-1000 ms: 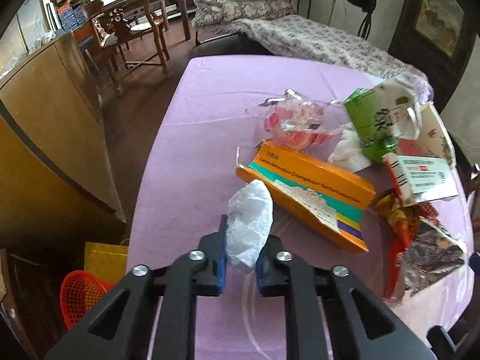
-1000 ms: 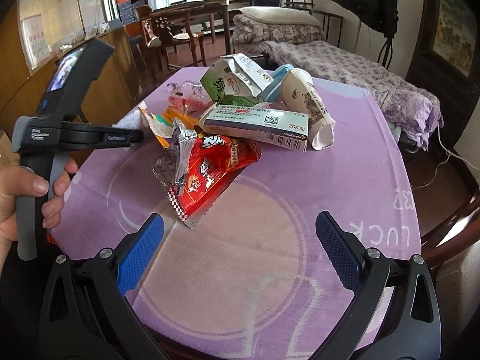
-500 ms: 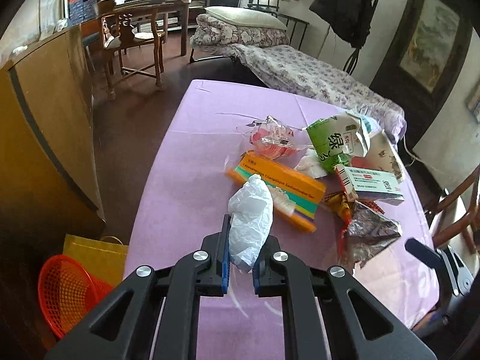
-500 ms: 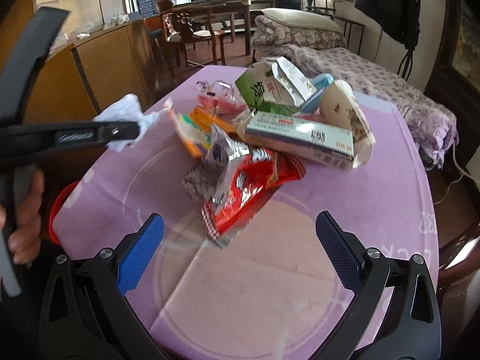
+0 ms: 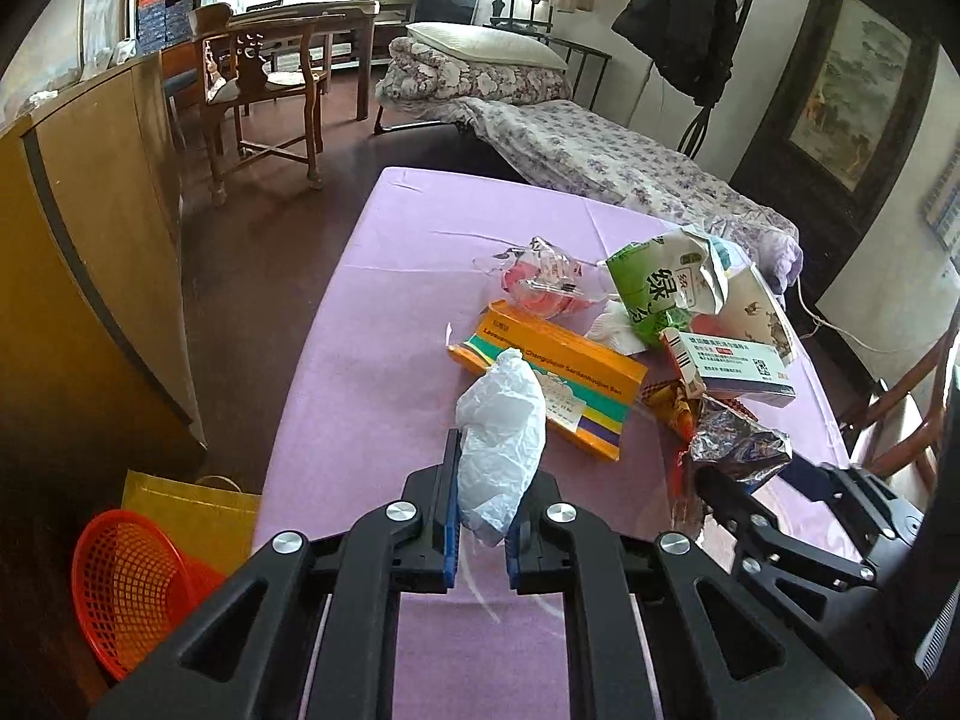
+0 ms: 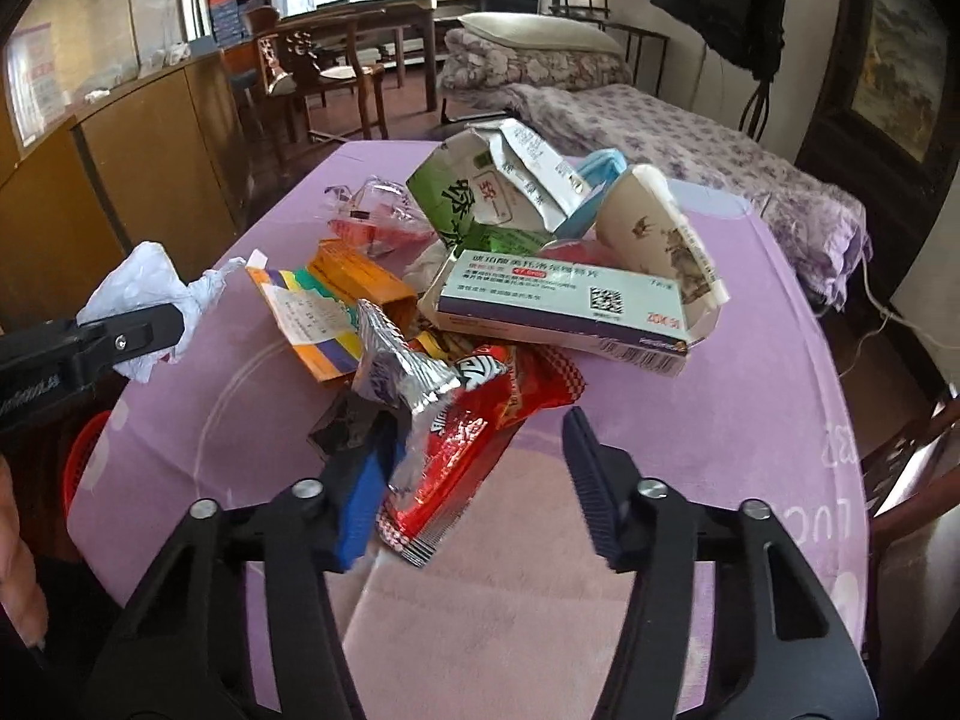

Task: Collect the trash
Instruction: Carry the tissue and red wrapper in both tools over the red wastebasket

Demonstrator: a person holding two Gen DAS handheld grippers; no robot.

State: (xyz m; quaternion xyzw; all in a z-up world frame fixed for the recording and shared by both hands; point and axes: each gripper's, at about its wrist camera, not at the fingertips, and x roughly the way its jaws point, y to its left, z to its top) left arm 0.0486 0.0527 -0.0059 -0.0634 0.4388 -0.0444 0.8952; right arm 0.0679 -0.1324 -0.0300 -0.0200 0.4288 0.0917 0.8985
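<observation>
Left gripper (image 5: 480, 516) clenched on crumpled white plastic bag (image 5: 501, 444), held above the tabletop (image 5: 372, 324). Right gripper (image 6: 474, 480) jaws closing around red snack wrapper (image 6: 474, 426), right pad not yet touching. Beyond: orange box (image 5: 552, 384) reading "Lacousmetyn Changolyur", white medicine box (image 6: 564, 306) marked "ZOK 50", green carton (image 6: 462, 198).

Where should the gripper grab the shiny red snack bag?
By its near flat end, coming from the table's near edge. The red snack bag lies limp, pointing at the right gripper, whose closing jaws already straddle that end; the boxes behind block other sides.
</observation>
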